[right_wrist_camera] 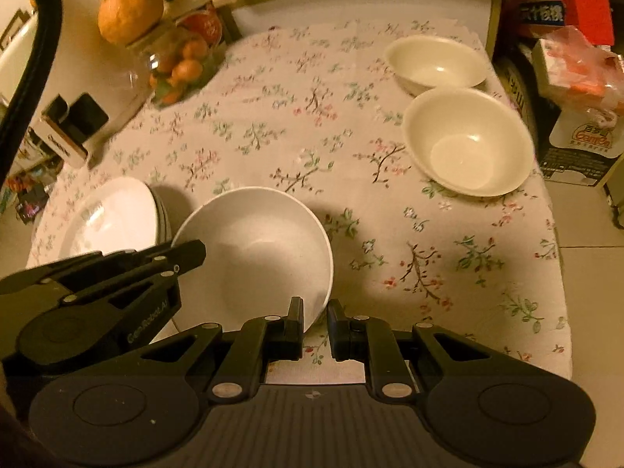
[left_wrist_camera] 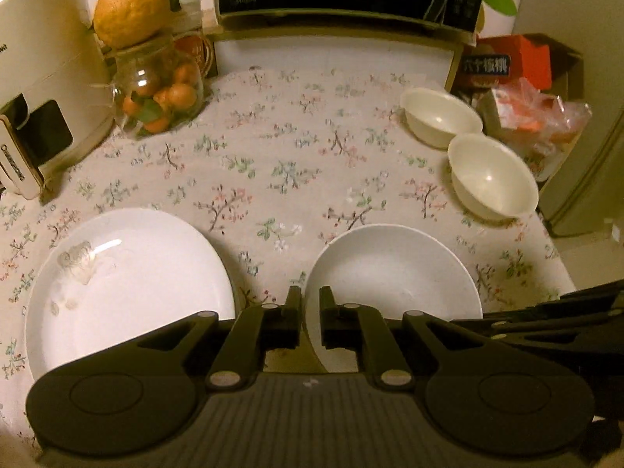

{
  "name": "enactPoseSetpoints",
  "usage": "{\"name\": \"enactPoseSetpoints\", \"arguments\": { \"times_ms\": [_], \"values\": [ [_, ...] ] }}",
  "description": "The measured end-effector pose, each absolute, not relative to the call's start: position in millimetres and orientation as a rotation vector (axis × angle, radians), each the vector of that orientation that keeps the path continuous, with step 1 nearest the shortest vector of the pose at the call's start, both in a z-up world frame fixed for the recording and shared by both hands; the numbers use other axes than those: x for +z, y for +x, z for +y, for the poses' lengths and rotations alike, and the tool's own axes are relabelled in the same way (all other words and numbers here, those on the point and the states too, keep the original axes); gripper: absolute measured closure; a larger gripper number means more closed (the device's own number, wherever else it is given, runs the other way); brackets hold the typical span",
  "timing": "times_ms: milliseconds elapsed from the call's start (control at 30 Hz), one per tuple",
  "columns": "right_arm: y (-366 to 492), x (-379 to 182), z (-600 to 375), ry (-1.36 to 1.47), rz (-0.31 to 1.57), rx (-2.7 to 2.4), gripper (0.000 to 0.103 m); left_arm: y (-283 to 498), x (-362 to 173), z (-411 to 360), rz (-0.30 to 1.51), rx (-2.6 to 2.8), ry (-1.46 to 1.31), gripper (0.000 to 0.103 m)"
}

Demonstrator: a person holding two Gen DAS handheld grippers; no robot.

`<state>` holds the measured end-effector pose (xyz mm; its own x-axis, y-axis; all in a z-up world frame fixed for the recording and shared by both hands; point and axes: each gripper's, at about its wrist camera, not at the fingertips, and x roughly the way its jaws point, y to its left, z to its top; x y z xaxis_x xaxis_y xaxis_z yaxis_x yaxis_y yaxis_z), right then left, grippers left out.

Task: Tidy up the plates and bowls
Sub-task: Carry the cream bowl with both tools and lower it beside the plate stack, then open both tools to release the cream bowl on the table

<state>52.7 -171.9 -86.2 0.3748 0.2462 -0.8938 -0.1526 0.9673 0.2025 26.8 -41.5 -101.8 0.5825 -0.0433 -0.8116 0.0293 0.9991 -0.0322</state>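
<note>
both claws pinch same white ceramic bowl (right_wrist_camera: 257,249) at near tablecloth edge: my left gripper (left_wrist_camera: 310,300) on left rim, right gripper (right_wrist_camera: 315,312) on right rim. bowl-gathering step, i judge; next: carry toward two cream bowls (right_wrist_camera: 468,144) at right edge, keep level.

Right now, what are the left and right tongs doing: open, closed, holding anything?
Left tongs: closed on the near rim of the white bowl.
Right tongs: closed on the same bowl's rim.
</note>
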Motion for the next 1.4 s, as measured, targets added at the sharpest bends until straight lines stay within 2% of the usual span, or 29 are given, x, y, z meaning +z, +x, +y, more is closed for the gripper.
{"name": "enactPoseSetpoints", "arguments": {
  "times_ms": [167,300,367,533,900,1133,1400],
  "values": [
    [55,-92,-170,0.095,1.172,0.246,0.089,31,-109,-39,0.961,-0.058,-0.017,0.092],
    [55,-89,-171,0.100,1.163,0.243,0.087,31,-108,-40,0.952,-0.076,-0.024,0.083],
    [56,-89,-172,0.104,1.161,0.242,0.085,30,-108,-40,0.945,-0.074,-0.018,0.081],
    [56,-82,-177,0.103,1.128,0.224,0.076,33,-105,-37,0.939,-0.065,-0.023,0.075],
    [53,-73,-179,0.082,1.061,0.198,0.073,34,-93,-32,0.904,-0.038,-0.030,0.068],
    [50,-62,-180,0.069,0.978,0.181,0.066,37,-81,-24,0.852,-0.010,-0.063,0.057],
    [49,-55,-183,0.041,0.914,0.151,0.064,40,-74,-26,0.804,-0.022,-0.076,0.044]
  ]
}}
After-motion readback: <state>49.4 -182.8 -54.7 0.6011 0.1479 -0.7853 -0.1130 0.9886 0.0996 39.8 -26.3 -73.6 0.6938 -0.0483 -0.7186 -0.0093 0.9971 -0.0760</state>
